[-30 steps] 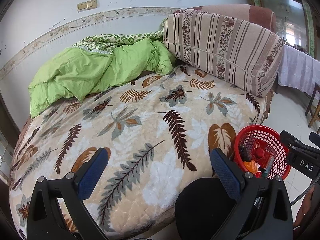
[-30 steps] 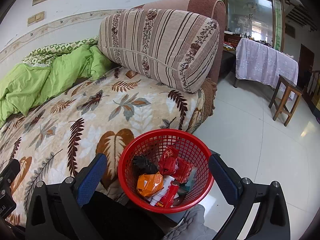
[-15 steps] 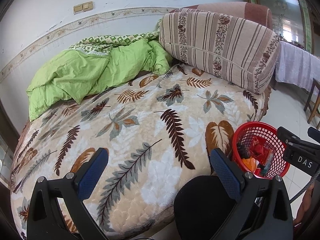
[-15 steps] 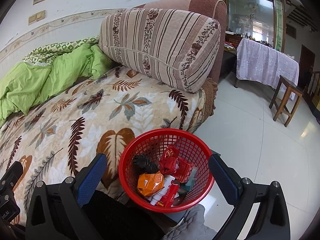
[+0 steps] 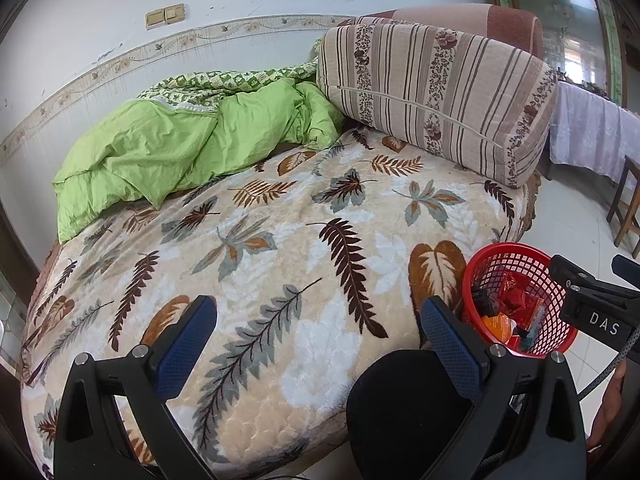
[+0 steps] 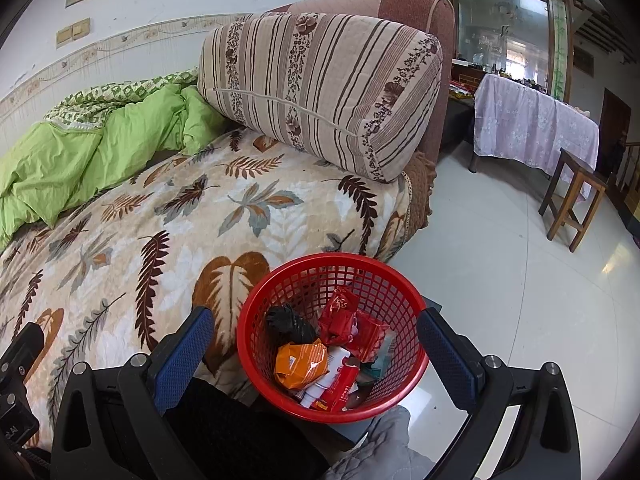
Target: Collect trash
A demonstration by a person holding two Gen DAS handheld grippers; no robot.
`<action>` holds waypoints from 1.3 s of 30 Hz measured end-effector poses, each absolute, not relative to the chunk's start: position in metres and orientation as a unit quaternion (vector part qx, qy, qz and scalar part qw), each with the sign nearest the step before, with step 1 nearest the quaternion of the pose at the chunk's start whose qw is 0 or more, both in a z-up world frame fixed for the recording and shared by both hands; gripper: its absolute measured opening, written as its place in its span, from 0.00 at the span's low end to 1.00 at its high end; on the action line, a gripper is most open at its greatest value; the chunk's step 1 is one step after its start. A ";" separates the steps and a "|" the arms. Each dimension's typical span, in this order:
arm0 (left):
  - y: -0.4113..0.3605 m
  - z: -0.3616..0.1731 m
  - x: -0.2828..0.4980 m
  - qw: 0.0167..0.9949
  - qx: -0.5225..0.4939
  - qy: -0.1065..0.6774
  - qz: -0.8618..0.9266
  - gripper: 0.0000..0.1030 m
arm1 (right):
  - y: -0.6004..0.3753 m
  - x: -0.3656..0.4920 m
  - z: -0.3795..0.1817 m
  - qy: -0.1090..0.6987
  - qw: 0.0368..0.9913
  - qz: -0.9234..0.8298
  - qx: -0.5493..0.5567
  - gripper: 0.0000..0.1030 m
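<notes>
A red mesh basket (image 6: pixel 400 304) stands beside the bed and holds several wrappers: an orange packet (image 6: pixel 300 364), red packets (image 6: pixel 340 312) and a black crumpled piece (image 6: pixel 290 322). The basket also shows in the left wrist view (image 5: pixel 516 256). My right gripper (image 6: pixel 314 344) is open and empty, hovering over the basket with a finger on each side. My left gripper (image 5: pixel 320 340) is open and empty above the leaf-patterned blanket (image 5: pixel 280 248) near the bed's front edge. No loose trash shows on the blanket.
A green quilt (image 5: pixel 180 148) is bunched at the back of the bed. A striped bolster (image 6: pixel 320 88) leans on the headboard. A wooden stool (image 6: pixel 572 196) and a cloth-covered table (image 6: pixel 532 124) stand on the tiled floor (image 6: pixel 500 260). A black rounded object (image 5: pixel 400 412) is below my left gripper.
My left gripper has pulled back slightly from the bed, so the bed and basket look a little smaller and further away. The right gripper has barely moved. Both stay open.
</notes>
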State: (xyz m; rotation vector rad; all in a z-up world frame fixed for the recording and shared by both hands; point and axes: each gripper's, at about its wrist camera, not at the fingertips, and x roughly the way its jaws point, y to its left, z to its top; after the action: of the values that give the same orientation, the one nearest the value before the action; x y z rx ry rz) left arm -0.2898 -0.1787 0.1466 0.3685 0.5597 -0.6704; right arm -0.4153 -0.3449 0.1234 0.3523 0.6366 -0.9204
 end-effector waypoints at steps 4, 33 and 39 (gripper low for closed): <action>-0.180 0.147 -0.290 0.890 0.176 0.270 -0.322 0.99 | -0.345 -0.415 0.123 0.301 0.833 -0.434 0.166 0.99; -0.180 0.148 -0.292 0.891 0.177 0.268 -0.323 0.99 | -0.345 -0.414 0.123 0.305 0.833 -0.430 0.167 0.99; -0.180 0.148 -0.293 0.891 0.177 0.267 -0.322 0.99 | -0.345 -0.413 0.123 0.305 0.833 -0.430 0.167 0.99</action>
State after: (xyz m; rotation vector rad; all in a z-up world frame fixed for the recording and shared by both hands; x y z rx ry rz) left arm -0.2927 -0.1803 0.1481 0.3671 0.5547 -0.6684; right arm -0.4133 -0.3453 0.1231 0.3534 0.6468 -0.9107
